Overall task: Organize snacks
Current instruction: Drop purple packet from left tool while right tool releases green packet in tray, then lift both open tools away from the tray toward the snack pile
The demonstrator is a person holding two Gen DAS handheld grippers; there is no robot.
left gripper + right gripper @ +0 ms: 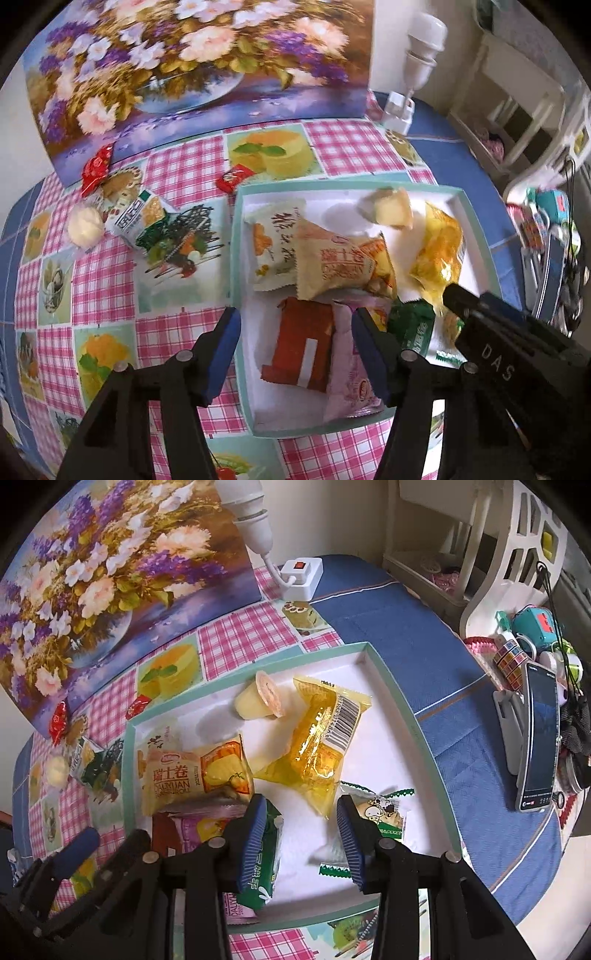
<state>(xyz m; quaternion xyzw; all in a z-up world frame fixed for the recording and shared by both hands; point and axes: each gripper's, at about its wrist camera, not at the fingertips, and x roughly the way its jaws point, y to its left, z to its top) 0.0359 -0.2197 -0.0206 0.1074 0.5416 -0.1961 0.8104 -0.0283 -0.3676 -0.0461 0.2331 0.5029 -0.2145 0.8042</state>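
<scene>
While the left tongs [293, 349] hang half-open over the near left corner of the tray [236, 236], holding nothing, a red packet [301, 347] and a pink packet [351, 373] lie in the tray beneath their gap, not pinched. The right tongs [301, 836] stand at a narrow gap above bare tray floor, also holding nothing; a green packet [264, 864] lies under their left finger and a cartoon-print packet [380, 814] under their right finger. Tray contents, ahead of the tongs: Swiss-roll packet [184, 775], pale flowered packet [275, 243] beside it, clear yellow bag [314, 746], jelly cup [258, 698] tipped on its side at the far end. Outstanding items, on the checked cloth [184, 170] to the left of the left tongs and well apart from the tray: green-and-white packet [142, 218], white round sweet [85, 225], two red sweets [96, 168] [234, 177], the second just beyond the tray's far left corner. Step in hand, as judged: fetching the next loose snack. Advice: lift the left tongs clear of the tray wall before swinging left, open wider for the green-and-white packet, and pinch it across its flat middle rather than a crimped end. The round sweet may roll, so close on it squarely.
</scene>
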